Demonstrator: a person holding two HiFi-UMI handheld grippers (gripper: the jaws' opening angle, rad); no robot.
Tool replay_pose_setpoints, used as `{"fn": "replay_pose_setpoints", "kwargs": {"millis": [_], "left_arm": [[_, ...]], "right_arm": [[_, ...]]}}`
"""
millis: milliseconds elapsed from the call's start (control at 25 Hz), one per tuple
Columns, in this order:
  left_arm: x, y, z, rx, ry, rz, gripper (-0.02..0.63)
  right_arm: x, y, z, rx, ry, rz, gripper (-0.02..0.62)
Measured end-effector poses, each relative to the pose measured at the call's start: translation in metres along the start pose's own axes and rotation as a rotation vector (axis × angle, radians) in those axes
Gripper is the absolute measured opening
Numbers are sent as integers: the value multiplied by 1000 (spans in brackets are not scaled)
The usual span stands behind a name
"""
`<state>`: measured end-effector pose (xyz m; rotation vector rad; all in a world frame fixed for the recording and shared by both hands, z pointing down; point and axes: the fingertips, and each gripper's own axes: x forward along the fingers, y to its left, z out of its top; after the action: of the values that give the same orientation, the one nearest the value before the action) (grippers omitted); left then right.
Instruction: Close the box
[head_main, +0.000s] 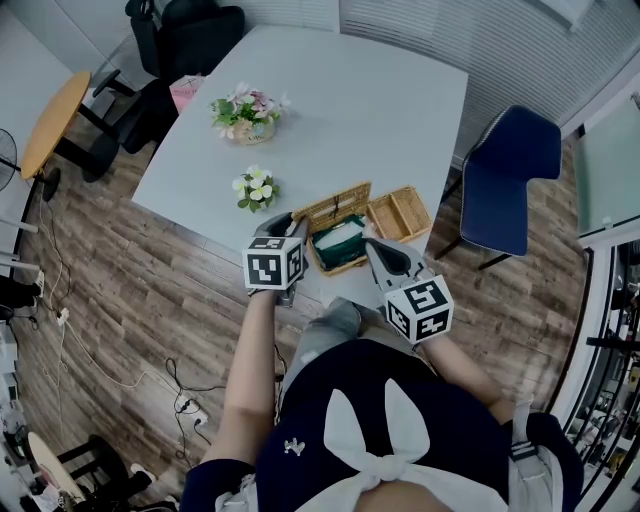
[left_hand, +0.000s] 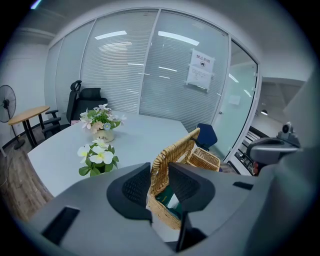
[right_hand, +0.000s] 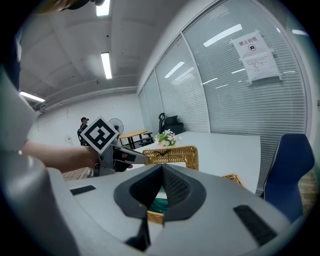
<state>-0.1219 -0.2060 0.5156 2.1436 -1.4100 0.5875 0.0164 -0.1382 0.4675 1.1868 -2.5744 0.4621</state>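
A wicker box (head_main: 335, 262) with green contents (head_main: 340, 240) stands at the near edge of the white table (head_main: 350, 110). Its woven lid (head_main: 335, 207) stands raised along the far side. My left gripper (head_main: 293, 226) is at the lid's left end. In the left gripper view the lid's rim (left_hand: 176, 150) runs between the jaws of the left gripper (left_hand: 160, 172), which are shut on it, with the box (left_hand: 165, 212) below. My right gripper (head_main: 372, 248) hovers at the box's right side. In the right gripper view the right gripper (right_hand: 161, 167) is shut and empty, in front of the lid (right_hand: 172, 152).
A smaller open wicker basket (head_main: 400, 213) sits right of the box. Two flower pots (head_main: 255, 188) (head_main: 247, 112) stand further back on the left. A blue chair (head_main: 510, 180) is right of the table. Black office chairs (head_main: 185, 40) and a round wooden table (head_main: 55, 120) are at far left.
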Motion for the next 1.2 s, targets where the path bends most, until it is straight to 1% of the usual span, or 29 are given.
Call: {"fn": "replay_pose_setpoints", "kwargs": {"millis": [640,840,1200], "left_arm": [[-9,-11,-11,48,30,5,118],[-11,-14,-14,42,36,2,117],[-16,-23,-24,77,53,1,117]], "right_arm": [[-11,6,-4,-2,-3,5,3],[-14,8,-5,3,-3,6,5],[-21,15,-11,10,-7,3,4]]}}
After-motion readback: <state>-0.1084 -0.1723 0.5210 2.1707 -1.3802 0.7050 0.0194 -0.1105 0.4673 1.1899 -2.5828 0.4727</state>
